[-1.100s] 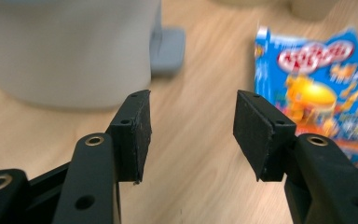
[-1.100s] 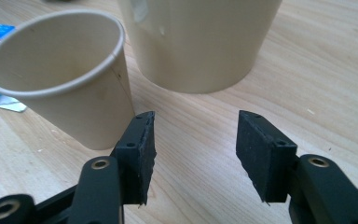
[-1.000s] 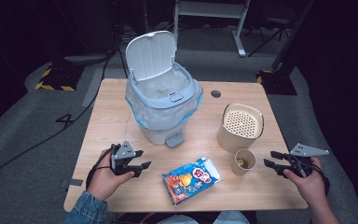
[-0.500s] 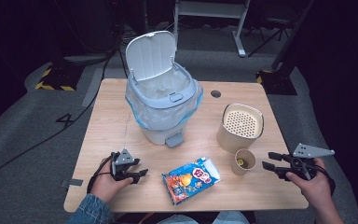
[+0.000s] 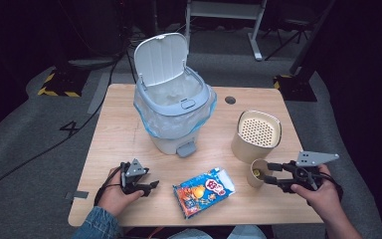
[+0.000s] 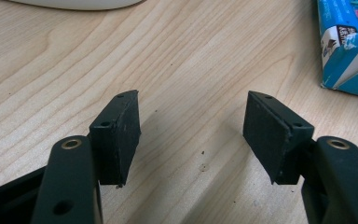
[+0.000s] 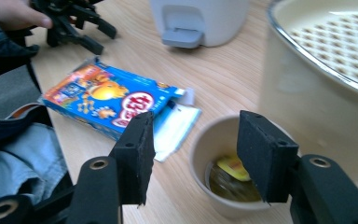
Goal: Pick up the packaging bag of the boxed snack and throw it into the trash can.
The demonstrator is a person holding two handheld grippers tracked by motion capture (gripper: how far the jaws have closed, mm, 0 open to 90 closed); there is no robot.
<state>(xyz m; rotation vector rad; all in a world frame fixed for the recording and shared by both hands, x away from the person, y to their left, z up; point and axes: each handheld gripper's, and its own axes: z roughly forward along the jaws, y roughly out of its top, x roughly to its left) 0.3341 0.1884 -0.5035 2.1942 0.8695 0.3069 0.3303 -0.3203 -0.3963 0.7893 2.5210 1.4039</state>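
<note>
On the wooden table [image 5: 119, 129], the small paper cup [image 5: 256, 172] stands at about 4 o'clock from the table's centre, just beside the base of the tall cream canister [image 5: 256, 135] with a perforated top. In the right gripper view, something yellow lies in the bottom of the cup.

The right claw [image 5: 269, 173] sits at 3 o'clock of the cup, its jaws wide apart and pointing at it. In the right gripper view, the cup's rim appears between the two black pads without either one pressing on it. The right hand [image 5: 318, 191] holds this tool near the table's right edge.

A blue snack box [image 5: 203, 191] lies flat at 6 o'clock, between the two hands, with an opened flap at its end nearest the cup.

The left claw [image 5: 148, 185] rests low over the table at 7 o'clock, jaws wide and holding nothing, only bare wood between them. The snack box lies near it at 3 o'clock, apart from its tips.

A pedal bin [image 5: 175, 107] with a plastic liner stands at 12 o'clock, its lid raised upright.
</note>
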